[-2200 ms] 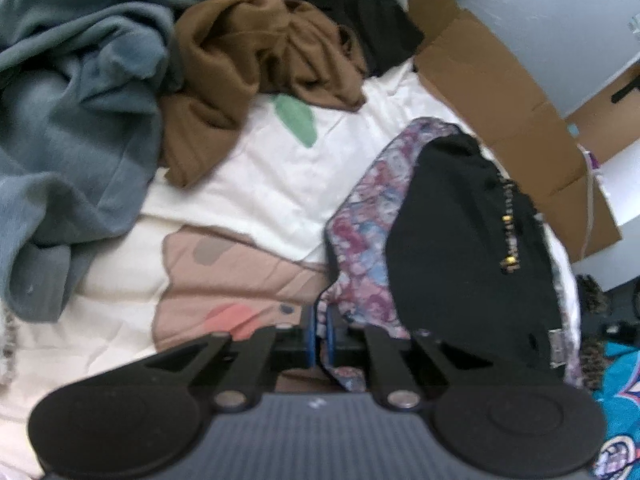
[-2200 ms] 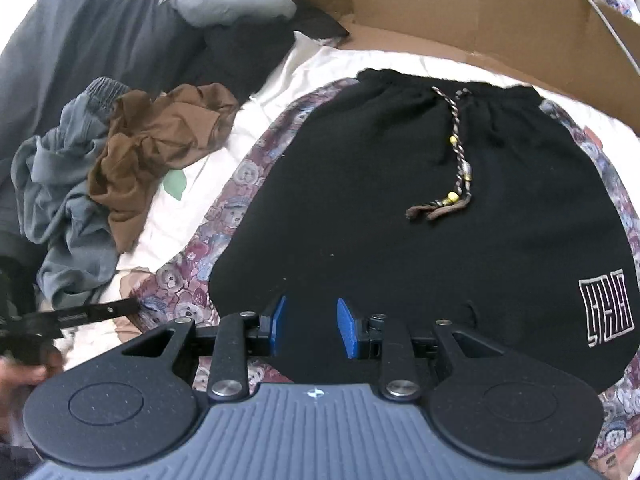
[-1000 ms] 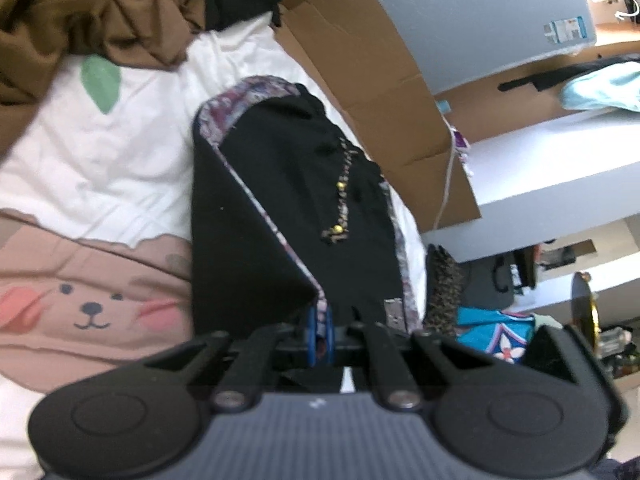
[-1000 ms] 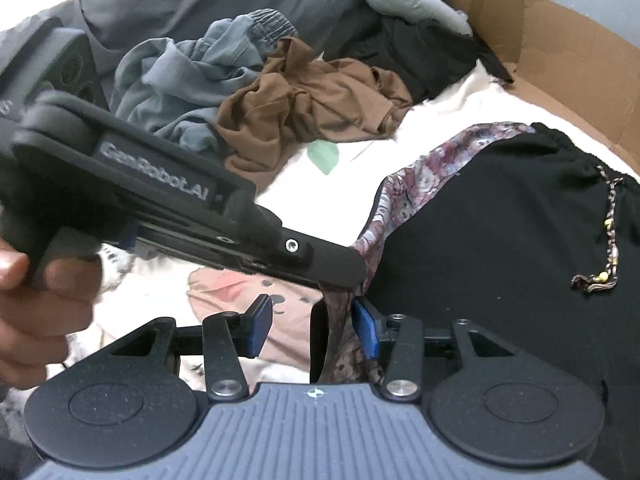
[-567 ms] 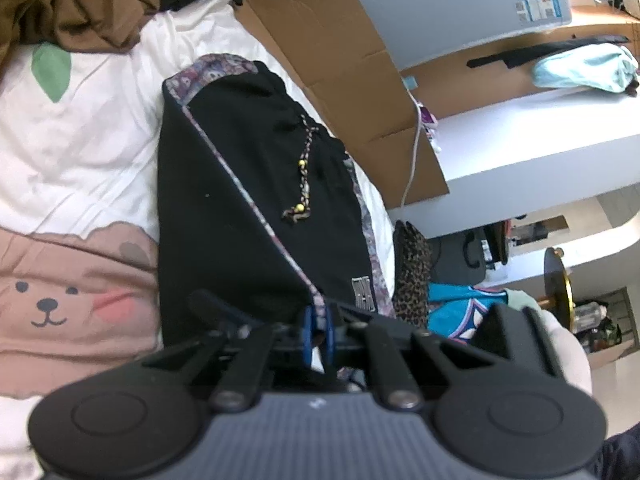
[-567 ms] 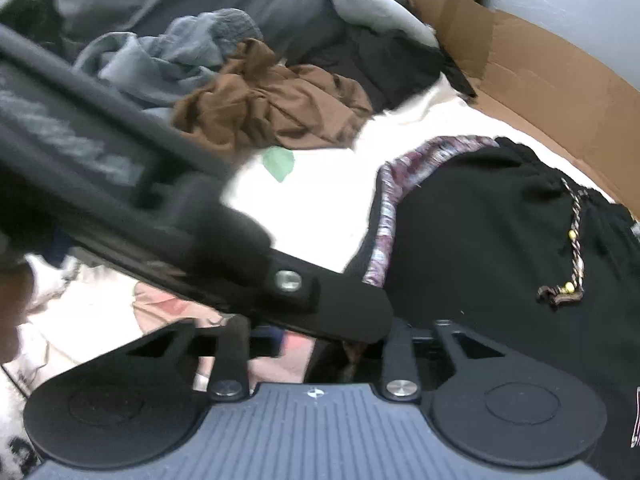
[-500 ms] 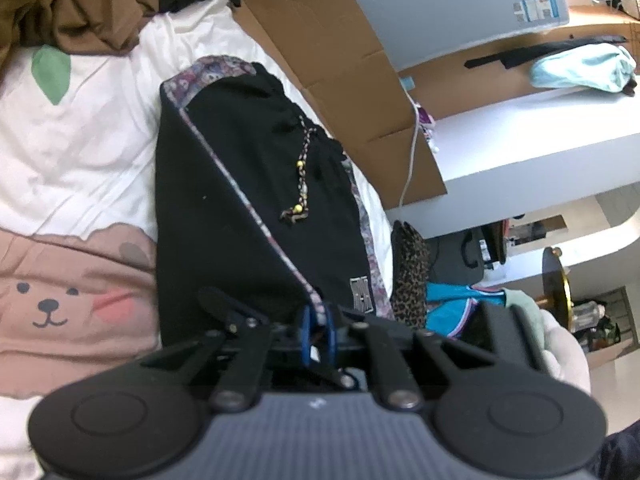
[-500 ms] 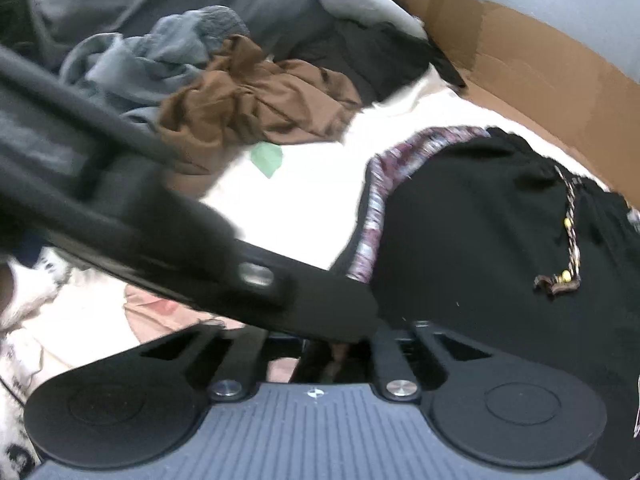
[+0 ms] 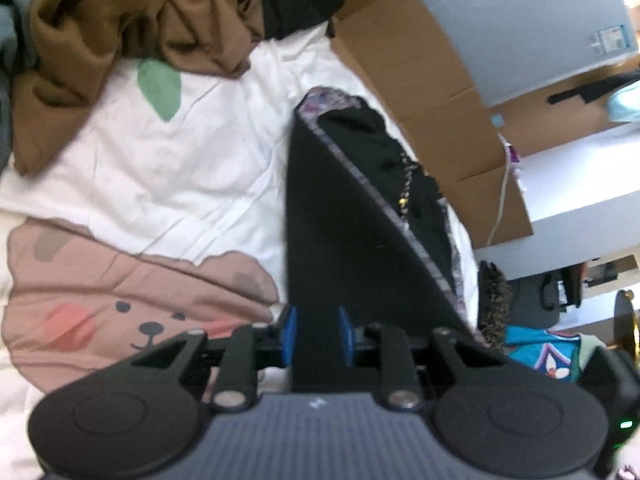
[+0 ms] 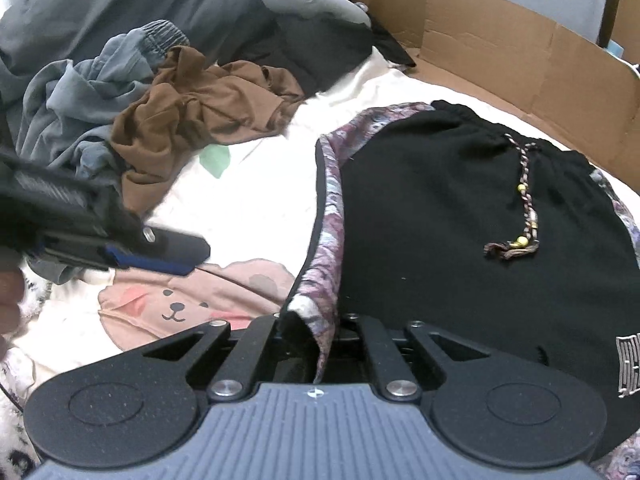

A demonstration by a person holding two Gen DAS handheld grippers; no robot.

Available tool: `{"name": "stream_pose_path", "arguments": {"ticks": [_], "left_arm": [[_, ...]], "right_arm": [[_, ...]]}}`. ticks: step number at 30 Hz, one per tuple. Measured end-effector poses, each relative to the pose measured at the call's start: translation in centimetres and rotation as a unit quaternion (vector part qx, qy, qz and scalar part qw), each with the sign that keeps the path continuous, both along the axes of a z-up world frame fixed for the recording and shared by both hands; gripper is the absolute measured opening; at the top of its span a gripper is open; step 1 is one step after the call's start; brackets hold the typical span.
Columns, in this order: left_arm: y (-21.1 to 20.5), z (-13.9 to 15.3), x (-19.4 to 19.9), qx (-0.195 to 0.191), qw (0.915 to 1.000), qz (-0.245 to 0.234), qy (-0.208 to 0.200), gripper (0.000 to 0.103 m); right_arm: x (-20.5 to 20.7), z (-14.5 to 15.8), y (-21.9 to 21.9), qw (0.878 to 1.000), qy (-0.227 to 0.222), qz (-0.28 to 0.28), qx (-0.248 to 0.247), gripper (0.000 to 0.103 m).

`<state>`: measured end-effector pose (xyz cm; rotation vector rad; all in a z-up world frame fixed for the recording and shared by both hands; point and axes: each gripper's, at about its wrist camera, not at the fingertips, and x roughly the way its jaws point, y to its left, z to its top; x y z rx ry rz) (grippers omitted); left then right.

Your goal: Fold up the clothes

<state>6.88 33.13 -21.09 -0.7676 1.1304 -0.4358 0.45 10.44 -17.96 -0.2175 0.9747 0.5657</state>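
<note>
The right hand-held gripper (image 10: 310, 336) is clamped on the near corner of the black shorts (image 10: 440, 220). Its pads are buried in cloth, but the floral edge (image 10: 332, 216) stands up out of the jaws, so it clearly has a grip.

Taking the bear print (image 10: 176, 308) on the bed sheet (image 10: 260, 200) as the landmark, the pinched corner sits just right of the bear. The shorts spread flat further right from there. The lifted floral edge is the long axis here. It runs from the gripper straight away from the bear's level, up to the waistband. The drawstring (image 10: 524, 200) lies roughly parallel to it, further right of the bear again.

The left hand-held gripper (image 9: 315, 336) has its blue pads apart and holds nothing. In the right wrist view it hangs above the bear's left side, well clear of the shorts.

So the right gripper is the one on the cloth, and the left is on the wrong side of the bear to help much. My guess is the fold goes away from the bear, carrying that corner over toward the drawstring. The far end of the edge by the waistband is loose, so it could sag or twist.

The brown garment (image 10: 200, 112) and grey clothes (image 10: 80, 92) are heaped beyond the bear, out of the way.
</note>
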Motion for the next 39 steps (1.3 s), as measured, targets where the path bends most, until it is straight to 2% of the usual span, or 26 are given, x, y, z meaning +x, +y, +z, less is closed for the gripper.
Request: {"name": "stream_pose_path", "arguments": {"ticks": [5, 9, 13, 16, 20, 26, 29, 35, 37, 39], "left_arm": [[-0.6, -1.6, 0.6, 0.042, 0.9989, 0.008, 0.02, 0.027], [-2.3, -2.5, 1.3, 0.048, 0.9985, 0.002, 0.026, 0.027], [-4.7, -2.9, 1.7, 0.05, 0.9982, -0.014, 0.029, 0.027], [-6.6, -2.8, 1.9, 0.057, 0.9975, -0.033, 0.026, 0.027], [-9.4, -2.5, 2.5, 0.075, 0.9947, -0.064, 0.029, 0.027], [-13.5, -2.1, 3.2, 0.105, 0.9887, -0.102, 0.034, 0.026], [-15.3, -1.6, 3.5, 0.107, 0.9868, -0.118, 0.03, 0.026], [-18.5, -0.8, 4.4, 0.154, 0.9707, -0.181, 0.034, 0.026], [-18.9, -0.9, 4.7, 0.155, 0.9699, -0.185, 0.037, 0.027], [-19.3, -0.7, 5.3, 0.177, 0.9661, -0.18, 0.053, 0.027]], "right_arm": [[0.8, 2.0, -2.1, 1.0, -0.005, -0.017, -0.01, 0.001], [1.9, 3.7, -3.4, 1.0, 0.001, -0.019, -0.015, 0.001], [3.0, 4.7, -4.4, 0.999, 0.021, 0.009, -0.029, 0.001], [3.6, 5.1, -5.1, 0.997, 0.031, 0.052, -0.044, 0.001], [4.1, 4.6, -6.4, 0.992, 0.052, 0.1, -0.051, 0.001], [4.6, 4.3, -10.2, 0.992, 0.052, 0.117, -0.013, 0.001], [4.7, 3.8, -12.7, 0.993, 0.031, 0.115, 0.02, 0.001], [4.6, 2.8, -16.3, 0.99, -0.022, 0.11, 0.087, 0.001], [4.9, 2.4, -16.8, 0.988, -0.022, 0.111, 0.103, 0.001], [5.4, 2.3, -17.0, 0.988, -0.022, 0.114, 0.106, 0.001]]}}
